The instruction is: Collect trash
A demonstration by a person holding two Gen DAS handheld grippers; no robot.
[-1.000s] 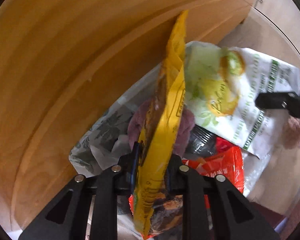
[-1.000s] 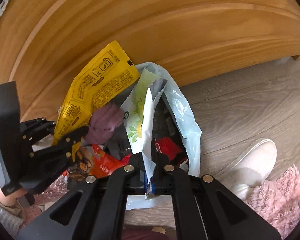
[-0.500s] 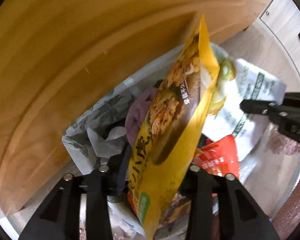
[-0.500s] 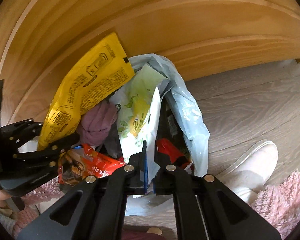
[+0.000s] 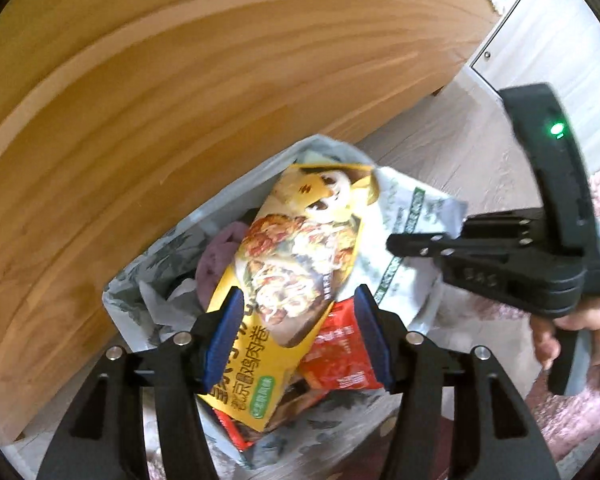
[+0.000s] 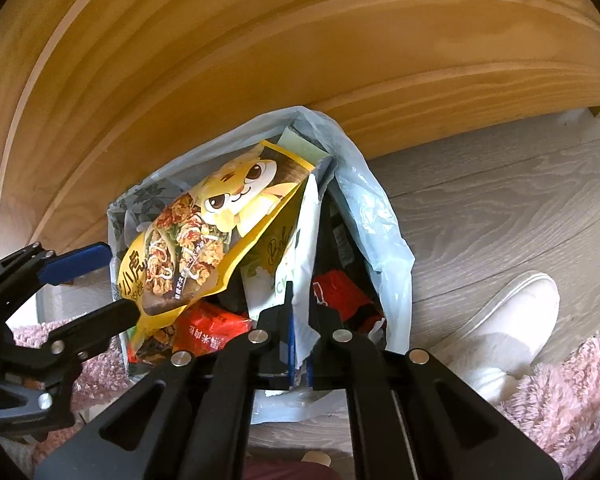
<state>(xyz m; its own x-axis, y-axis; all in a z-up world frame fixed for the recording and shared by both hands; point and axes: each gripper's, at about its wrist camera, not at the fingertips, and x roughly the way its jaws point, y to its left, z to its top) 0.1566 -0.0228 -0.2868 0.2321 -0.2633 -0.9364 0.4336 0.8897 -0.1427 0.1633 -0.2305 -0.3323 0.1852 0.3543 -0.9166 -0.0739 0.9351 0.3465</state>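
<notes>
My left tongs (image 5: pixel 300 332) are opening, pads clear of the yellow packet (image 5: pixel 296 264), which lies on top of the trash in the bag (image 6: pixel 380 216). My right tongs (image 6: pixel 299 320) are pinched on the bag's rim at six o'clock. A red wrapper (image 6: pixel 208 330) lies under the packet. Wooden furniture (image 6: pixel 300 40) stands at twelve, a white shoe (image 6: pixel 508 320) at four.

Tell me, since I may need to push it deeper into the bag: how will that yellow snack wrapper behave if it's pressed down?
The yellow snack wrapper looks flat and empty, so probably very light. Its glossy film seems slippery and may slide off the red packet. Lying bowed across the trash bag, it will likely flex and spring back.
</notes>
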